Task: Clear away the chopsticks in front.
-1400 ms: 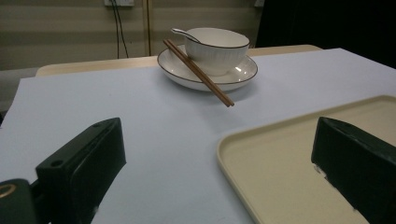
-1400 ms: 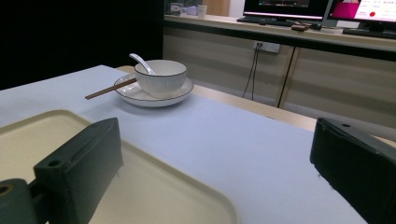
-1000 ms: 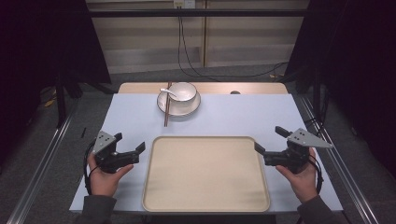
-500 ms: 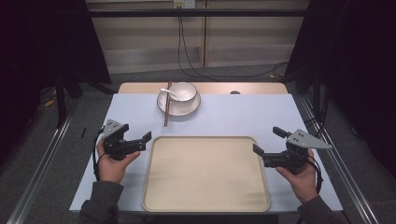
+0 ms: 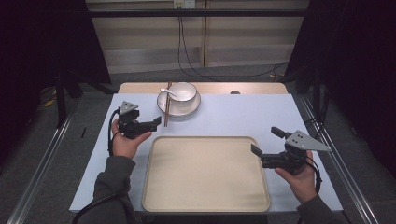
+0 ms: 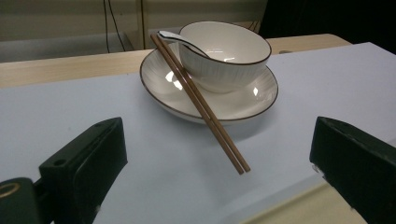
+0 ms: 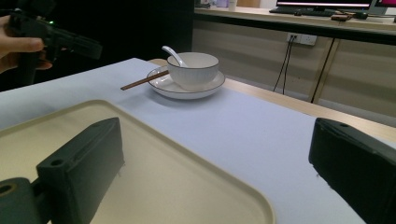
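Note:
A white bowl [image 5: 183,92] stands on a white plate [image 5: 189,106] at the far middle of the table, with a spoon [image 5: 168,92] in it. Brown chopsticks [image 5: 166,109] lean over the plate's left rim. A beige tray [image 5: 205,172] lies near the front. My left gripper [image 5: 154,126] hovers open just left of the plate; in the left gripper view the chopsticks [image 6: 205,112], bowl [image 6: 224,51] and plate [image 6: 243,100] sit ahead between its jaws. My right gripper [image 5: 265,141] is open at the tray's right edge, over the tray [image 7: 154,177], facing the bowl [image 7: 193,67].
The table has a pale blue top [image 5: 243,116] with a wooden strip [image 5: 252,87] at its far edge. Metal rails [image 5: 42,154] run along both sides on the floor. Cables [image 5: 187,51] hang against the back wall. Nothing lies in the tray.
My left gripper has moved forward and slightly right, from beside the tray's left edge up to the plate. The right gripper has stayed in place.

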`<state>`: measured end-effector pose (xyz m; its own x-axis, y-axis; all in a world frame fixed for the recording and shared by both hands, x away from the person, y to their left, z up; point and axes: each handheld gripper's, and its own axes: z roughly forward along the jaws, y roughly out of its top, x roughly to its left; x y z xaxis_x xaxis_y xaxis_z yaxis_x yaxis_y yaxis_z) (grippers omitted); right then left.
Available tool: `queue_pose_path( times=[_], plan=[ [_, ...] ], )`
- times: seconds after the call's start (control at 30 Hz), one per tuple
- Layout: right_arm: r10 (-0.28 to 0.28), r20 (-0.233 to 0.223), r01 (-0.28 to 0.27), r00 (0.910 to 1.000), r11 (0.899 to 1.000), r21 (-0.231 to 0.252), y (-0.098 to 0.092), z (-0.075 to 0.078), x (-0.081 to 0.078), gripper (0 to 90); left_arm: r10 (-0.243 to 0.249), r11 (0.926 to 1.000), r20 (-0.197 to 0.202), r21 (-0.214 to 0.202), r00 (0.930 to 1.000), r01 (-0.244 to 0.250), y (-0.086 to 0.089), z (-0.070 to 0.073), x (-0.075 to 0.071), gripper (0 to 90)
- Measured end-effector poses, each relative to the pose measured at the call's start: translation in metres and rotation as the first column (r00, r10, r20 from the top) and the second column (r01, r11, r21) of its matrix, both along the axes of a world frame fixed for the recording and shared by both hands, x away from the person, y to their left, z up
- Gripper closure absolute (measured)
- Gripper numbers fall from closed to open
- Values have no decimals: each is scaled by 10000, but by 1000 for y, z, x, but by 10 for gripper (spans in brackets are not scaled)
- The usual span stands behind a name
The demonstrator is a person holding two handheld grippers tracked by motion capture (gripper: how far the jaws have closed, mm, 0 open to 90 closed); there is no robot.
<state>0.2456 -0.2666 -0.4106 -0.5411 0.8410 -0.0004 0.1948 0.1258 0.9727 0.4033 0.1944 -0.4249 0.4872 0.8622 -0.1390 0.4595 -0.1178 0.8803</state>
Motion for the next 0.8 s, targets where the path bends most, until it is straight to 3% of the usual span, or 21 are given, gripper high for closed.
queue_pose_path(
  times=[0.13, 0.2, 0.27, 0.43, 0.57, 0.73, 0.8],
  plan=[
    [5, -17, -5, 10000, 10000, 75, -1, 0, 0, 27, 100, 9998, -127, 199, 9999, -98, -6, -1, 14, 40],
    [46, 2, -46, 10000, 10000, 82, 0, 0, -1, 29, 106, 9999, -469, 58, 9988, -103, -9, -3, 25, 43],
    [52, 75, -52, 10000, 10000, 78, 1, 1, -2, 29, 283, 9996, -553, 115, 9981, -277, -11, -5, 33, 48],
    [171, 79, -170, 9998, 9998, -99, 4, 0, -4, 28, 481, 9979, -743, 476, 9961, -446, -16, -7, 49, 58],
    [183, 8, -183, 9998, 9998, -62, 3, 0, -6, 28, 495, 9979, -786, 462, 9957, -459, -19, -6, 57, 64],
    [126, -24, -127, 9999, 9995, -274, 0, 0, -7, 27, 743, 9945, -842, 802, 9937, -676, -24, -6, 67, 77],
    [100, -24, -100, 9999, 9998, -143, 1, 1, -7, 28, 829, 9949, -884, 644, 9926, -774, -25, -6, 70, 87]
  ],
)
